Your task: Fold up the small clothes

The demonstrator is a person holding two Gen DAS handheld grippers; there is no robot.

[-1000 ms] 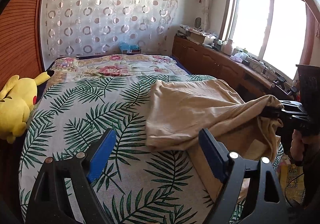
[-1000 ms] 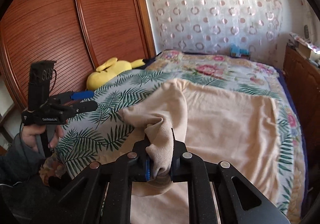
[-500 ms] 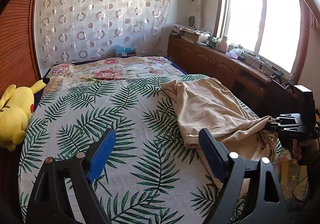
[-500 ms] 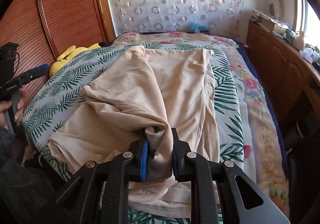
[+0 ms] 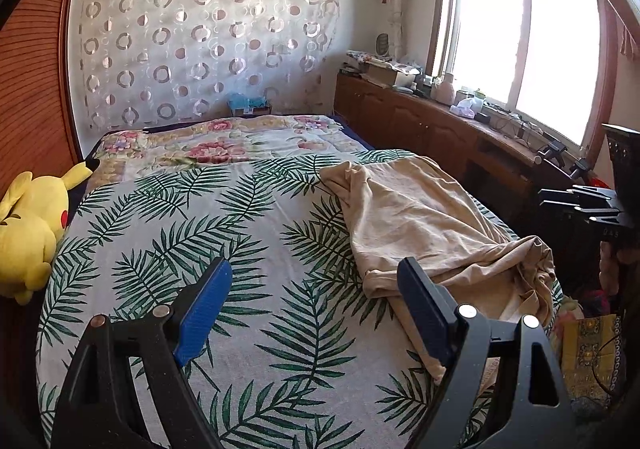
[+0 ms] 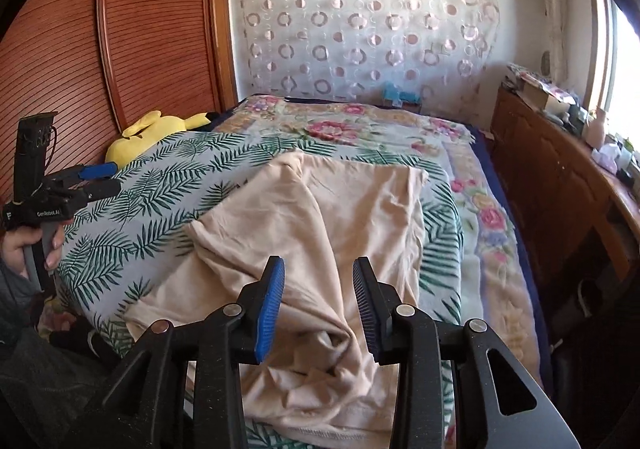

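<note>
Rumpled beige knit garment [image 6: 320, 217] on leaf-print bedspread [image 5: 168, 233]

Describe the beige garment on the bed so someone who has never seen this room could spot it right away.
Find the bed with the green palm-leaf cover. The beige garment lies crumpled on the side nearer the window and wooden cabinets, one end bunched at the near edge. It is the only plain, unpatterned cloth there; the yellow plush toy lies on the opposite side.
</note>
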